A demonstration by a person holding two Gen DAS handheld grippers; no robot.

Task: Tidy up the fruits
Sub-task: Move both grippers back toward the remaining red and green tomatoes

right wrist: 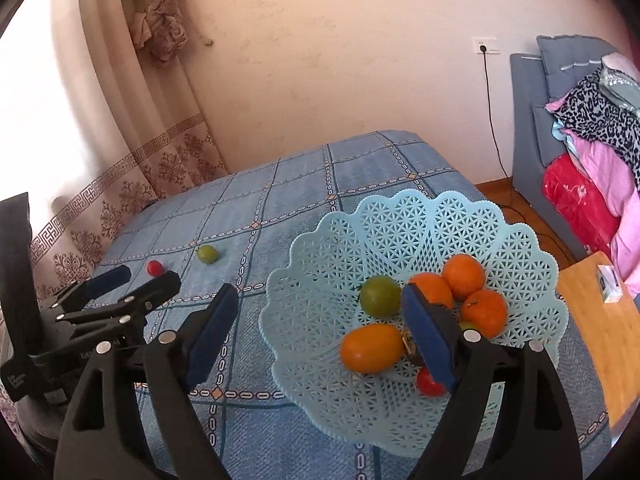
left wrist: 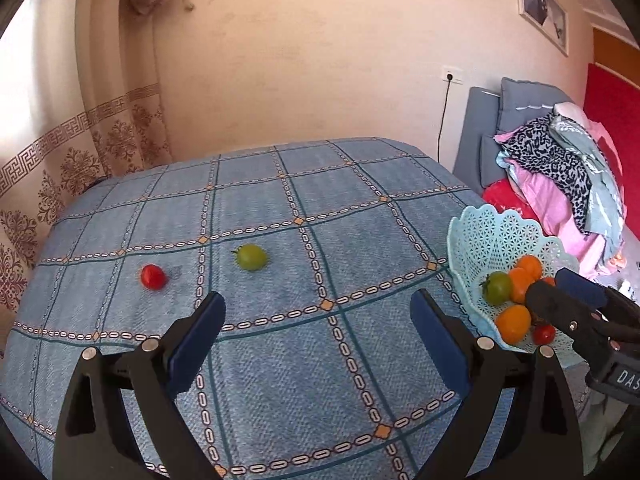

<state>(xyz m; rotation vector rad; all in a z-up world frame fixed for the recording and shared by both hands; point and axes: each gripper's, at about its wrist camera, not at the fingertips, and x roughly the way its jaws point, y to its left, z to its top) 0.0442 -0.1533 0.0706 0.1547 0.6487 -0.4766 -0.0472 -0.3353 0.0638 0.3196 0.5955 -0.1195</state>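
Basket (right wrist: 472, 216): collected fruit inside. Green tomato (left wrist: 251, 257), red tomato (left wrist: 153, 277): loose on table (left wrist: 360, 200), awaiting transfer. Left gripper (left wrist: 318, 320), right gripper (right wrist: 320, 312): both spread, empty.

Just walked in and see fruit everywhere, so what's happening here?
A person with a gripper in each hand is gathering fruit into the light blue basket. Several oranges and tomatoes are already inside. The right gripper is open at the basket, holding nothing. The left gripper, open, faces the red tomato and green tomato on the table.
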